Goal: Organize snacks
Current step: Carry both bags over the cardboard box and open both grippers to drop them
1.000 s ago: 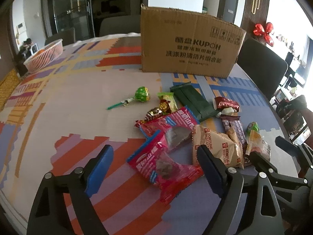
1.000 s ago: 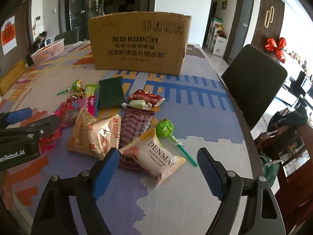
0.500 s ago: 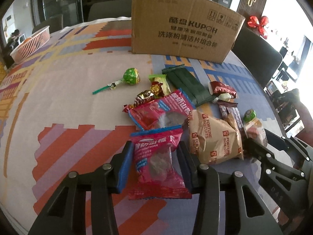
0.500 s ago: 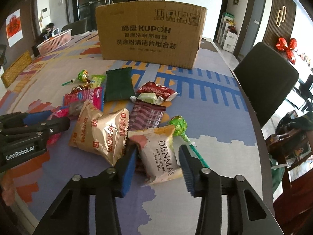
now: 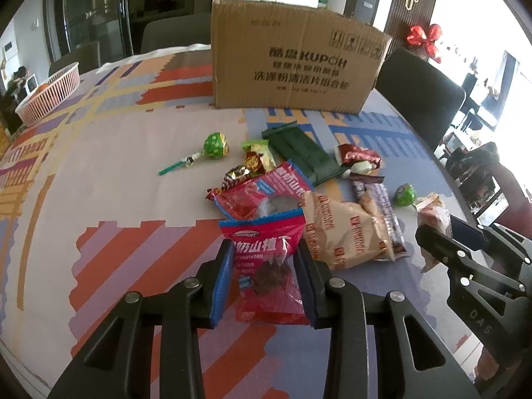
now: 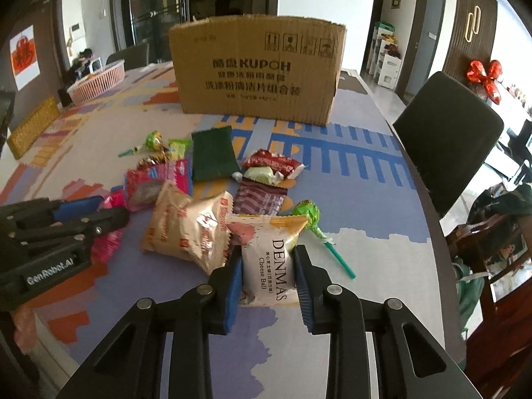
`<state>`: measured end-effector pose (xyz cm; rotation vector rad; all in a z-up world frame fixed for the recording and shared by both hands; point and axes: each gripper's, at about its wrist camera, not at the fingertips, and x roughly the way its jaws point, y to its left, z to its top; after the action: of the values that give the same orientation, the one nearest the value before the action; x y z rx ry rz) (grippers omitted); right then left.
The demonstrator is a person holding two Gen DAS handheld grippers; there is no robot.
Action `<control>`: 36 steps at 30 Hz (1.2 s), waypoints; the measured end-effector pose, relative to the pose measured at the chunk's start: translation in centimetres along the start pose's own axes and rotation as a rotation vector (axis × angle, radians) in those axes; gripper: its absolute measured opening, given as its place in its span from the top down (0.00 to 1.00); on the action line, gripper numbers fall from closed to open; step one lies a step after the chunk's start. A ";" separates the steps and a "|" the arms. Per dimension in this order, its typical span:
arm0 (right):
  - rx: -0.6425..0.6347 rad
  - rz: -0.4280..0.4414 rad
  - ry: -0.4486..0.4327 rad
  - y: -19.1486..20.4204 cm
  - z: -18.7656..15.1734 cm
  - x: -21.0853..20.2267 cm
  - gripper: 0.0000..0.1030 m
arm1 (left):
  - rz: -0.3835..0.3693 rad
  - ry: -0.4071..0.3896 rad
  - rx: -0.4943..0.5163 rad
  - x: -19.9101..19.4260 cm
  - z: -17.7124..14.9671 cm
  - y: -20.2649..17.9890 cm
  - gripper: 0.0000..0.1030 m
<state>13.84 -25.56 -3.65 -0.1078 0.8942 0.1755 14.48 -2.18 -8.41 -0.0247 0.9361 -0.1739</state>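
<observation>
**Operator:** Red wrapper first: my left gripper has the hawthorn packet between its blue pads, and the jaws are closing, both pads already against its sides. My right gripper is doing the same with the white cheese ball bag, closing with the pads touching it.

**Observer:** Why those two?

**Operator:** They lie nearest me, farthest from the cardboard box, so I judge they come away without disturbing the heap. Both bags rest on the table, not yet lifted.

**Observer:** And the rest of the snacks?

**Operator:** Between me and the box: a tan biscuit bag touching the cheese bag, a dark green packet closer to the box, a green lollipop just beside my right jaw, another lollipop to the left of the heap.

**Observer:** The room?

**Operator:** A patterned cloth in orange, blue and lilac covers the table. Left of the box sits a pink basket; right of it a dark chair and a red bow on a wooden panel
</observation>
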 end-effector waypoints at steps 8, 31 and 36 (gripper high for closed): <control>-0.004 0.029 -0.073 0.7 1.2 -2.5 0.70 | -0.033 -0.062 0.006 -2.5 0.6 -0.2 0.69; 0.023 0.088 -0.265 0.2 10.7 -4.9 0.70 | -0.058 -0.311 0.069 -7.6 11.5 -0.3 0.71; 0.038 0.106 -0.281 -0.4 13.6 -4.9 0.70 | -0.069 -0.324 0.068 -7.8 14.7 0.0 0.71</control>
<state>21.28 -24.19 8.67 0.0001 0.6227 0.2654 21.76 -1.73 6.53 -0.0215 0.6058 -0.2569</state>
